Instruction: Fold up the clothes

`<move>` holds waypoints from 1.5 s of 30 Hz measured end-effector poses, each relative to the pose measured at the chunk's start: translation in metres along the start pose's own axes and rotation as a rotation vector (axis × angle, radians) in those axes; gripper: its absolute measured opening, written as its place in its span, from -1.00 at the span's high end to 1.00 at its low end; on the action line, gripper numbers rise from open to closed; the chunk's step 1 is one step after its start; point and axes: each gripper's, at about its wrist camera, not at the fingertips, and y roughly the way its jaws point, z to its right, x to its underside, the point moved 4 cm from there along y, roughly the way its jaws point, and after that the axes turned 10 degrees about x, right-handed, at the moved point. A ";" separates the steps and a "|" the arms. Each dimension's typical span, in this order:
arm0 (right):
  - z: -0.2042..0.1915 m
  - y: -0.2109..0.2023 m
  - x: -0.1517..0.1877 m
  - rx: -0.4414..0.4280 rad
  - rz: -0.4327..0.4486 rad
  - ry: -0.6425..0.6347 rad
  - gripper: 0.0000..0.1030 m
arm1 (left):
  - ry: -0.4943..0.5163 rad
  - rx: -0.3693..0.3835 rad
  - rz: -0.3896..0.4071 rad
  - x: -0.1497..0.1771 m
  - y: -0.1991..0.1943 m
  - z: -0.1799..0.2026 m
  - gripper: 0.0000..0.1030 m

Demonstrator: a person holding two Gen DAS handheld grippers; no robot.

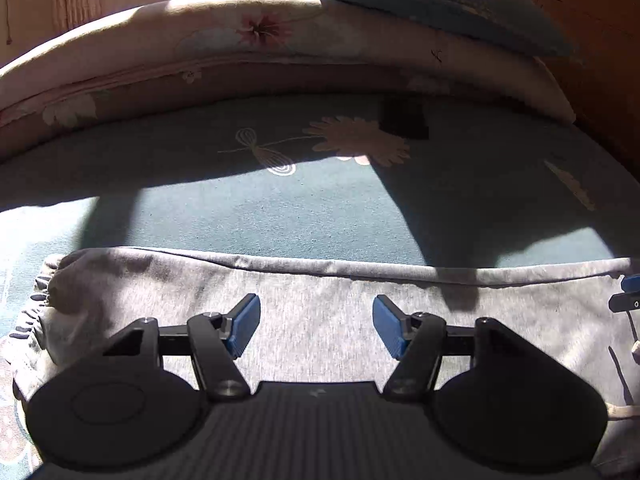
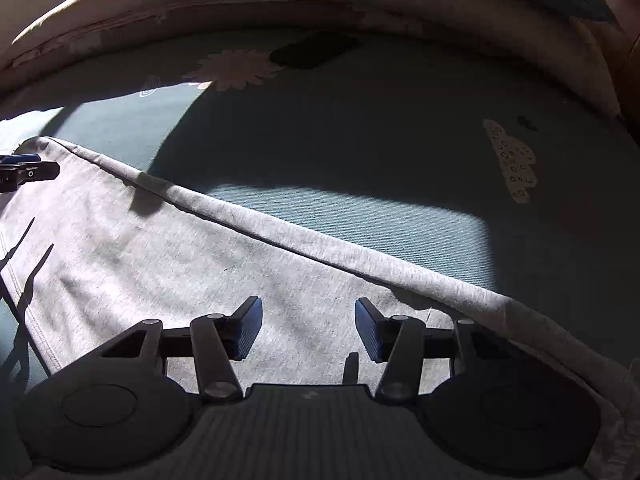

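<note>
Lying flat on the teal bed sheet (image 1: 304, 216): grey garment (image 1: 320, 312), far edge folded over. Hovering above it, left tool (image 1: 316, 326) and right tool (image 2: 309, 328), both spread wide, pinching nothing. Behind, a flowered quilt (image 1: 240, 48).

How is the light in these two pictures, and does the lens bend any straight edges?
Left wrist view: hard sunlight falls on the grey garment and a strip of the teal sheet, with sharp dark shadows across both; the rolled quilt curves like an arch, a fisheye effect. Right wrist view: the same strong contrast, a wide shadow over the sheet, and the garment's folded edge runs slanted.
</note>
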 end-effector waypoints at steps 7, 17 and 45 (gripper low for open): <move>0.046 0.040 0.012 0.070 0.022 0.087 -0.19 | 0.044 -0.082 -0.050 0.026 0.024 0.001 -0.33; 0.054 0.046 -0.016 0.022 0.038 0.027 -0.42 | 0.043 -0.153 -0.062 0.008 0.025 0.010 -0.35; 0.193 0.020 0.087 0.045 -0.008 0.235 -0.43 | 0.041 0.008 -0.168 0.061 0.033 0.177 -0.48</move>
